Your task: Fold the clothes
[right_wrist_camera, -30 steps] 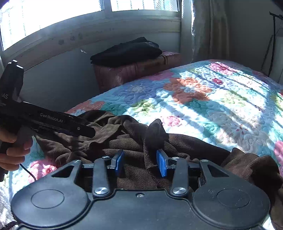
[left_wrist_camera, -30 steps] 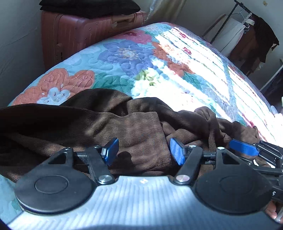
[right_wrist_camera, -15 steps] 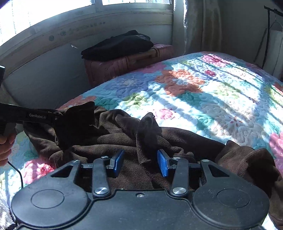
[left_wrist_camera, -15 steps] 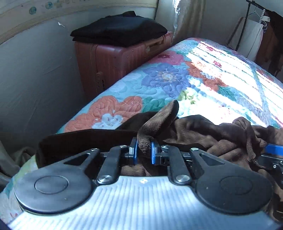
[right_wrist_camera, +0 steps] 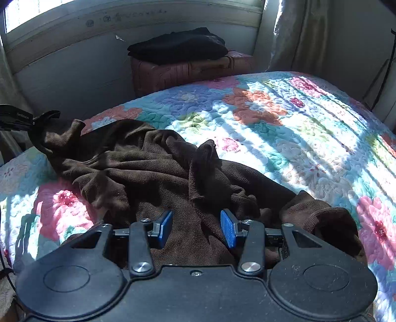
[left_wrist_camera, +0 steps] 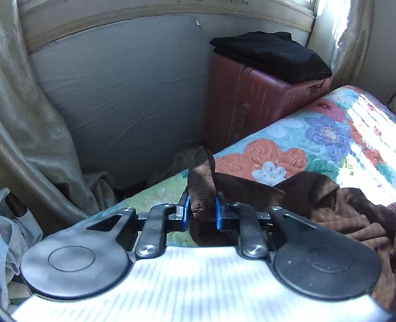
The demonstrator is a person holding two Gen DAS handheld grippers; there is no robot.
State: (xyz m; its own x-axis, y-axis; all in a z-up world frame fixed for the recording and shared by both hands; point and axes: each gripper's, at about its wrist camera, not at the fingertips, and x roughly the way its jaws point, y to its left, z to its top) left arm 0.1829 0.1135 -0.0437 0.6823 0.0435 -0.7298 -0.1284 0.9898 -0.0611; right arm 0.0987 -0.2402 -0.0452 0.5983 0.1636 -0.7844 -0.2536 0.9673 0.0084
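Floral quilt (right_wrist_camera: 284, 128) under brown garment (right_wrist_camera: 153, 168); left gripper (left_wrist_camera: 200, 213) fingers easing apart yet pinching its strip, right gripper (right_wrist_camera: 196, 229) fingers half-spread over cloth.

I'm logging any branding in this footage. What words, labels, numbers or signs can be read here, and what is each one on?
White lettering on the left gripper body, seen from the right wrist view: too small and blurred to read.
Dark stamped marks along the window ledge above the wall: symbols and characters, not legible.
Pink suitcase, black folded clothes, brown garment, floral quilt: no text visible.
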